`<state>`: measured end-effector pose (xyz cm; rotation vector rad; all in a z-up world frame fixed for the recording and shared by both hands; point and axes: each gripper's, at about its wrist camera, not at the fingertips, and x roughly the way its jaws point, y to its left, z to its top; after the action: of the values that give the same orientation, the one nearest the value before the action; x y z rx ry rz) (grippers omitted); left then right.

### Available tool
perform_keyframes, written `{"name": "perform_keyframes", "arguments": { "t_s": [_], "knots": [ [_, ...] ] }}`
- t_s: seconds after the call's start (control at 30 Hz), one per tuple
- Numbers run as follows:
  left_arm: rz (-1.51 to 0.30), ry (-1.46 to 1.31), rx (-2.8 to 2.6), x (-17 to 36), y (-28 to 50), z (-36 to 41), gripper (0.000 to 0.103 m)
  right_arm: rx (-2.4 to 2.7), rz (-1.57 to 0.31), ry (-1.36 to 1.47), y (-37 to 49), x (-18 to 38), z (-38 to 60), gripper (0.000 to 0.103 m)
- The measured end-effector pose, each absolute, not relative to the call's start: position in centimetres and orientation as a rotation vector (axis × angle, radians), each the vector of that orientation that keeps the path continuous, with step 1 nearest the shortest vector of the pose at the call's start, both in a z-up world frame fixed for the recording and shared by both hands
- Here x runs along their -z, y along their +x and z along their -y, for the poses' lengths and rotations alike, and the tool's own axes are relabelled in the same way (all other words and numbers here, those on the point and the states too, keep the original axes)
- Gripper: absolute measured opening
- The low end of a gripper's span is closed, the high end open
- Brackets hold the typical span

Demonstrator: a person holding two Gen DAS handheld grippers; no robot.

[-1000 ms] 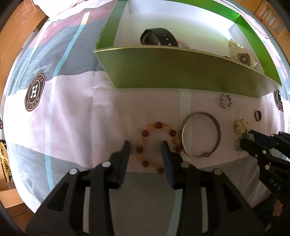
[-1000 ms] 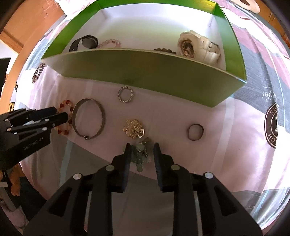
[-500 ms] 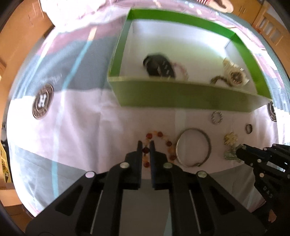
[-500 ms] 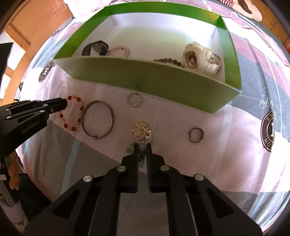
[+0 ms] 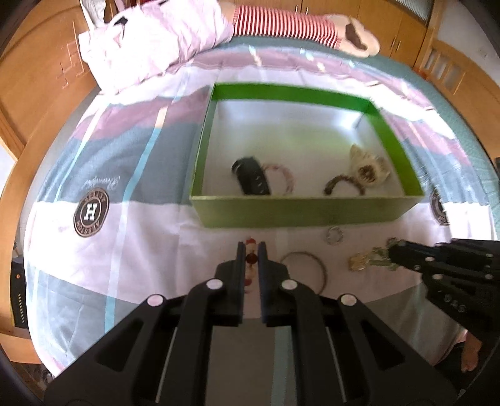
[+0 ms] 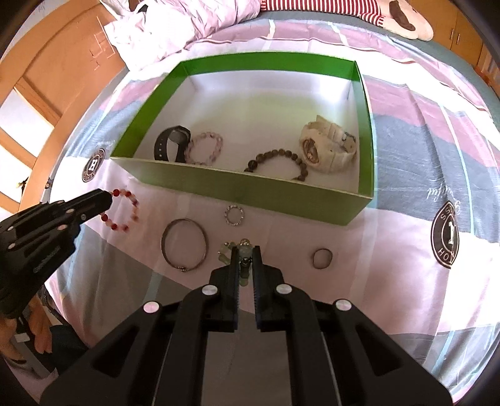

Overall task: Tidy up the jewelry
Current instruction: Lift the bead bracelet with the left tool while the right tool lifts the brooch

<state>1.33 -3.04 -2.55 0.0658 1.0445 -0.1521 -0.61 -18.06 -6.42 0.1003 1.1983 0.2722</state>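
My left gripper is shut on a red and orange bead bracelet and holds it lifted above the bedsheet in front of the green box. My right gripper is shut on a green bead and gold flower charm piece, also lifted; it shows in the left wrist view. The box holds a black watch, a pink bead bracelet, a brown bead bracelet and a cream watch.
On the sheet before the box lie a metal bangle, a small sparkly ring and a small dark ring. A pillow and a striped plush toy lie beyond the box. Wooden furniture surrounds the bed.
Both grippers closed on their pieces and rose away from the sheet. The red bead bracelet and the charm piece lifted with them.
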Motion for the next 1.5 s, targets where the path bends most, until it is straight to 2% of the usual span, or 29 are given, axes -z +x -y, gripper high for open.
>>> {"name": "perform_keyframes", "arguments": {
  "t_s": [1.5],
  "knots": [
    [-1.026, 0.104, 0.147, 1.8, 0.0, 5.2, 0.008, -0.217, -1.202, -0.016, -1.0, 7.3, 16.1, 0.007]
  ]
}}
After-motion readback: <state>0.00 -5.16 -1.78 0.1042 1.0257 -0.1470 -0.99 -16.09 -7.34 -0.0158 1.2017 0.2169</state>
